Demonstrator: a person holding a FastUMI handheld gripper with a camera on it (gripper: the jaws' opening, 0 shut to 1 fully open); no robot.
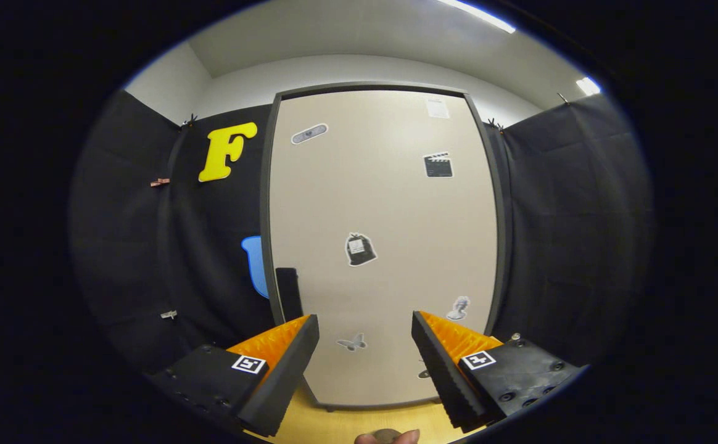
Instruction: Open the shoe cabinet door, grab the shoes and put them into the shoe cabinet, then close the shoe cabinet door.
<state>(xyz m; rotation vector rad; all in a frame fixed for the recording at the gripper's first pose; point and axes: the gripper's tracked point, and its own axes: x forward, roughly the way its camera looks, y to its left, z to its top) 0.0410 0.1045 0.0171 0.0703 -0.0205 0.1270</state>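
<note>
Shoe cabinet door point(383, 246) is closed, so by my judgement the task has barely begun: no opening, no loading, no closing yet. The gripper point(365, 351) has its fingers spread wide, holding nothing, aimed at the door's lower half just ahead of them. A dark handle point(288, 293) sits on the door's left edge, just beyond the left finger. Stickers dot the panel. The cabinet stands on a wooden floor point(334, 425).
</note>
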